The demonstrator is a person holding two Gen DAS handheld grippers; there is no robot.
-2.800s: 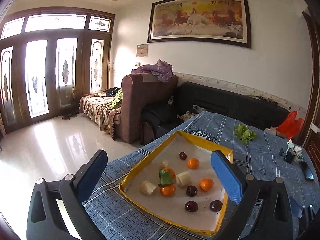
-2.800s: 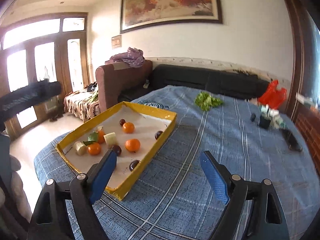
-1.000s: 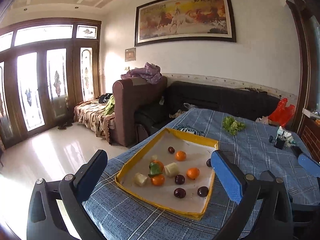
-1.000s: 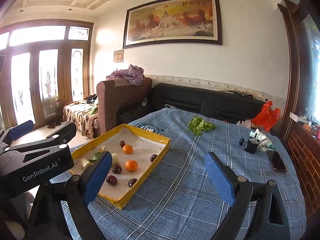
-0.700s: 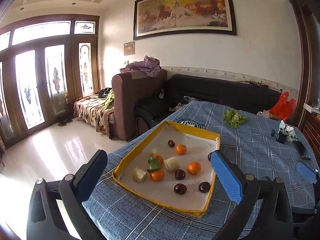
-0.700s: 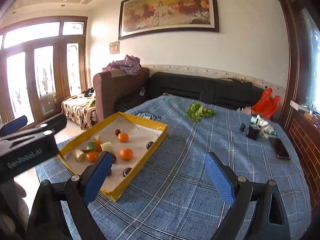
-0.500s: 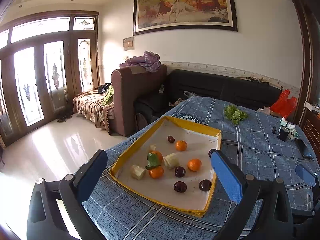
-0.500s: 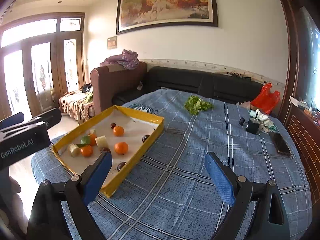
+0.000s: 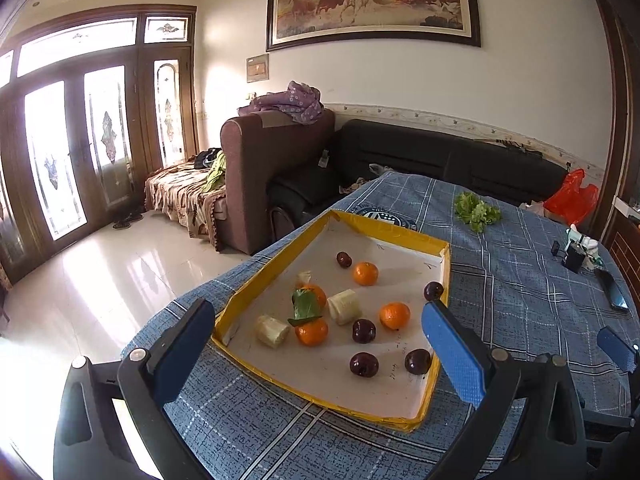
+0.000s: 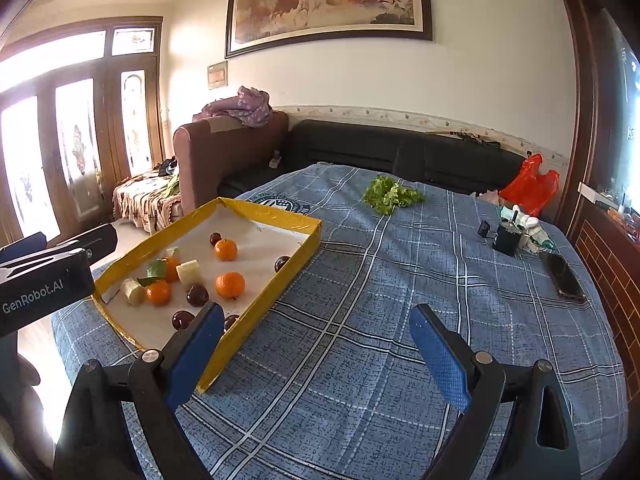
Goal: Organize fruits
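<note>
A shallow yellow-rimmed tray lies on the blue checked tablecloth. Inside it are several oranges, several dark plums, banana pieces and a green leaf on one orange. My left gripper hovers open above the tray's near edge, nothing between its blue pads. My right gripper hangs open over bare cloth, right of the tray. The left gripper's black body shows at the left of the right wrist view.
A bunch of green lettuce lies at the table's far side. A phone, a small black box and a red bag are at the right. Sofas stand behind the table; the tiled floor drops off left.
Both grippers have drifted a little while staying open; the tray now sits closer and larger in the left wrist view. No fruit has moved.
</note>
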